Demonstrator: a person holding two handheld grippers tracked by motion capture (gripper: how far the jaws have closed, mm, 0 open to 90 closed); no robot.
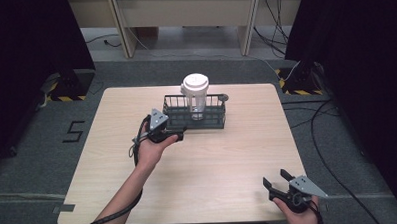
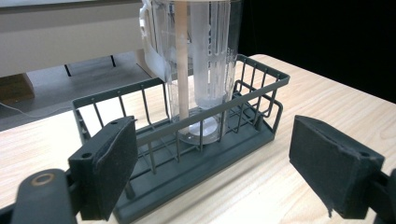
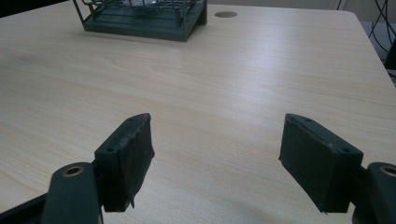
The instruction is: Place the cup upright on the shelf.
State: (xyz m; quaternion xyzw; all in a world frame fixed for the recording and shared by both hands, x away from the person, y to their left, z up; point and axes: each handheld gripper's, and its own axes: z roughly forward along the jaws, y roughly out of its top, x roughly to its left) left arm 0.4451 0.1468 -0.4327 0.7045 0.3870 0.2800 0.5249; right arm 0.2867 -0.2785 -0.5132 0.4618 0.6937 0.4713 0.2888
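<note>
Both tongs, left (image 1: 180, 134) and right (image 1: 275, 181), gape empty over the pale wooden table (image 1: 228, 161) on grey carpet (image 1: 32, 148).

Cup (image 1: 195, 94) upright in wire basket (image 1: 172, 114) at table's (image 1: 223, 161) far middle.

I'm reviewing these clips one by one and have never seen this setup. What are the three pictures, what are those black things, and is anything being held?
A person holds a two-jaw gripper in each hand. The high view looks down on the wooden table; the other two come from cameras riding on each gripper, looking along its black padded jaws. The left gripper is open, close to a dark wire basket in which a clear cup with a white lid stands upright. The right gripper is open too, near the table's front edge, far from the basket. Neither holds anything.
</note>
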